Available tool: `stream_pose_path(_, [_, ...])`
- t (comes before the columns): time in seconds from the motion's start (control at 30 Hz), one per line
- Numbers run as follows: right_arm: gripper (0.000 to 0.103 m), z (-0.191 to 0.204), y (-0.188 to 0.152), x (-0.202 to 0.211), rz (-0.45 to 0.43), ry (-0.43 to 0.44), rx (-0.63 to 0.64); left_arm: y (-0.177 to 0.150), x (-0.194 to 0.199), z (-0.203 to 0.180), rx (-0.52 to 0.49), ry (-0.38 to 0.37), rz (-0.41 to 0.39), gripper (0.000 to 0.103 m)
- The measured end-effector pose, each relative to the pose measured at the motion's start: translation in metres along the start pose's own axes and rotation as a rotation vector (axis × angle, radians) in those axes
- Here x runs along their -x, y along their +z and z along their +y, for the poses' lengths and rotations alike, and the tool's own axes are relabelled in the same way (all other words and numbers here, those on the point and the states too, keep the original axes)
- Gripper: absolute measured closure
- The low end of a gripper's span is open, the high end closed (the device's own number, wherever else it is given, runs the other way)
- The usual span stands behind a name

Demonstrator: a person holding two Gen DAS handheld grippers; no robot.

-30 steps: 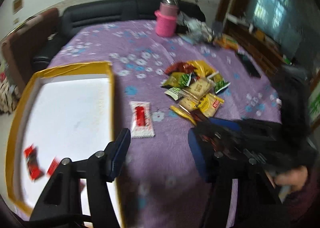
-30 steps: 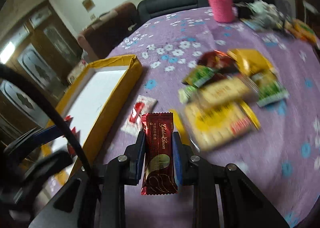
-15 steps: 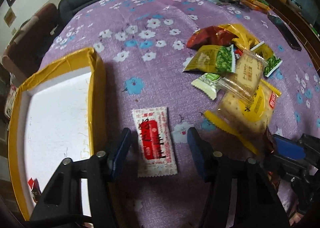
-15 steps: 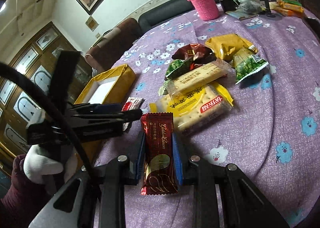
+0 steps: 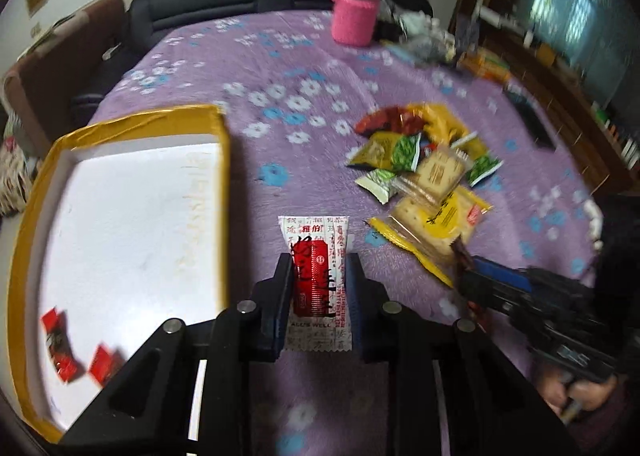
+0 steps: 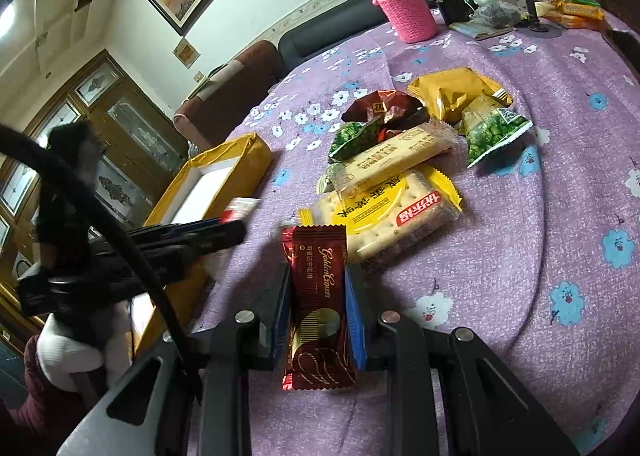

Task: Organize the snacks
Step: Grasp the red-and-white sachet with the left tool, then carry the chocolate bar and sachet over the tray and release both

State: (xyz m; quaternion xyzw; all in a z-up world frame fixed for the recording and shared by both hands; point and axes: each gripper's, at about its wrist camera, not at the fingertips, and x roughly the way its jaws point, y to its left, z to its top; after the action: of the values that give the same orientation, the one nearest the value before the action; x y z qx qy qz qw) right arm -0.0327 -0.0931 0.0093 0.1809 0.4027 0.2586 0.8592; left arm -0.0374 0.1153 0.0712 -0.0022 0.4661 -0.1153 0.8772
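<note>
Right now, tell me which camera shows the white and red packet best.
The left wrist view: the white and red packet sits centered between the closing left claw's fingers, its print readable. The right wrist view shows only a blurred corner of it beyond the left claw, beside the yellow box.

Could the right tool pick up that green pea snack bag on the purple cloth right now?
Probably not yet. The right tool is already shut on a dark red chocolate wrapper, so it has no free grip. The green pea snack bag itself lies uncovered at the pile's edge.
</note>
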Motion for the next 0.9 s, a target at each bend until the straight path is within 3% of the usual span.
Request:
stream_pose_path(0.13, [0.079,0.017,0.002,0.002,0.008,0.004,0.03,-0.005,0.041,0.038,0.049,0.035,-0.064,0.075])
stream_pose_path(0.27, [0.079,0.056,0.011,0.002,0.016,0.05,0.072,-0.007,0.061,0.088,0.106,0.124,-0.105,0.075])
stream_pose_path(0.5, [0.079,0.141,0.028,-0.041,0.098,0.132,0.165,-0.009,0.045,0.156,0.195,0.191,-0.072,0.075])
stream_pose_path(0.67, [0.079,0.176,0.026,-0.096,0.173,0.102,0.201,-0.013,0.023,0.181,0.235,0.18,-0.025,0.075])
stream_pose_path(0.9, [0.079,0.191,0.019,-0.151,0.245,0.031,0.217,-0.02,0.02,0.196,0.275,0.135,-0.021,0.073])
